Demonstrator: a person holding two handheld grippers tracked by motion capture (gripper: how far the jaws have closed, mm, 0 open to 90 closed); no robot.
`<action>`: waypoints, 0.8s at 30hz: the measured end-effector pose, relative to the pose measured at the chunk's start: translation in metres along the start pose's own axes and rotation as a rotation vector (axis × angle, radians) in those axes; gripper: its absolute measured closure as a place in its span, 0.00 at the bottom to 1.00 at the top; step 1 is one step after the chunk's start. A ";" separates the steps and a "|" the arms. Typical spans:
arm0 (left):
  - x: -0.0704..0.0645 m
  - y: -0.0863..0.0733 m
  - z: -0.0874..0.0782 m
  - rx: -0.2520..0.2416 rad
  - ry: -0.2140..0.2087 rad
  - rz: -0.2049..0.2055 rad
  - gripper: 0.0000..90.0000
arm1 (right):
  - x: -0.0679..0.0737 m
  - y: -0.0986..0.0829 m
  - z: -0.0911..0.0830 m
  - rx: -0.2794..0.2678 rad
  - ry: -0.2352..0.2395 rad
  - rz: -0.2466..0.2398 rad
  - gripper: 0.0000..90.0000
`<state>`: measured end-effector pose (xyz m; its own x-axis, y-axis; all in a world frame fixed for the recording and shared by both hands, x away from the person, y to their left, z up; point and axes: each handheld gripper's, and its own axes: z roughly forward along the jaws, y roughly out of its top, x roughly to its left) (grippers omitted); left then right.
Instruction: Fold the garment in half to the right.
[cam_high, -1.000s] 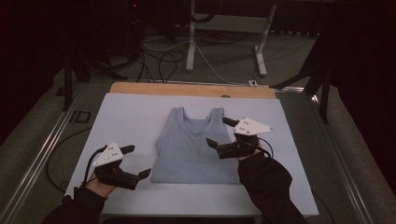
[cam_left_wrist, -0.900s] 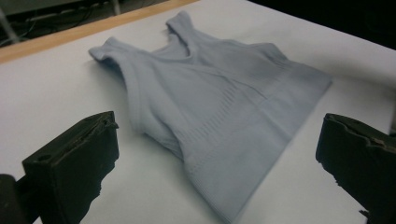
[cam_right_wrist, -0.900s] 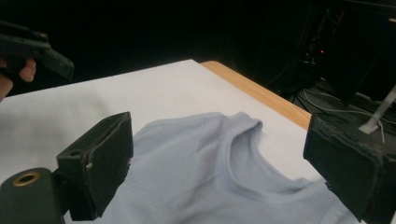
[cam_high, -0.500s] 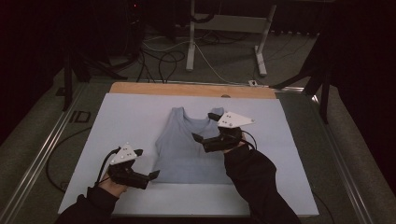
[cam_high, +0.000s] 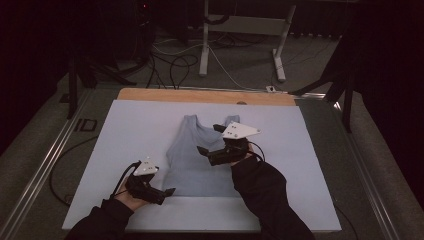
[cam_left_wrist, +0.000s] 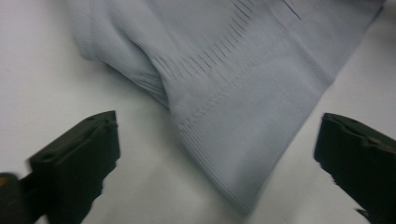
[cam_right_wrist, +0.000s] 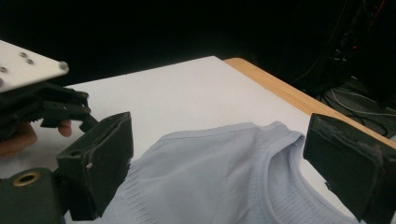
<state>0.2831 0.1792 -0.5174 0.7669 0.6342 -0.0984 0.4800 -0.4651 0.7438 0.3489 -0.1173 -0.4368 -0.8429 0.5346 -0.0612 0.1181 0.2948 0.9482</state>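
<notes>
One grey tank top (cam_high: 200, 160) flat on white board (cam_high: 125, 135), nothing blocking; left gripper (cam_high: 167, 192) and right gripper (cam_high: 207, 142) both wide open, empty.

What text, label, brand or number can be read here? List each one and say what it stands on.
None can be read.
The grey tank top shows only ribbed knit and a mesh neck lining, no print or tag.
The grey plate on the right gripper carries only screws.
The white table top is blank.
A small red light at the back is too dim to read.
</notes>
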 end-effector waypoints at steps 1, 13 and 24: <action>0.001 0.000 0.002 0.009 -0.009 -0.002 0.05 | 0.000 0.000 0.001 0.001 0.002 -0.003 0.09; 0.004 0.001 0.016 0.090 -0.024 -0.017 0.17 | 0.000 -0.004 0.005 0.008 0.009 -0.007 0.09; 0.005 0.006 0.020 0.113 -0.089 -0.073 0.29 | 0.004 -0.003 0.005 0.005 0.017 -0.005 0.10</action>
<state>0.2984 0.1679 -0.5266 0.7607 0.6137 -0.2112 0.5766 -0.4896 0.6541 0.3477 -0.1119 -0.4419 -0.8524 0.5193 -0.0603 0.1164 0.3009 0.9465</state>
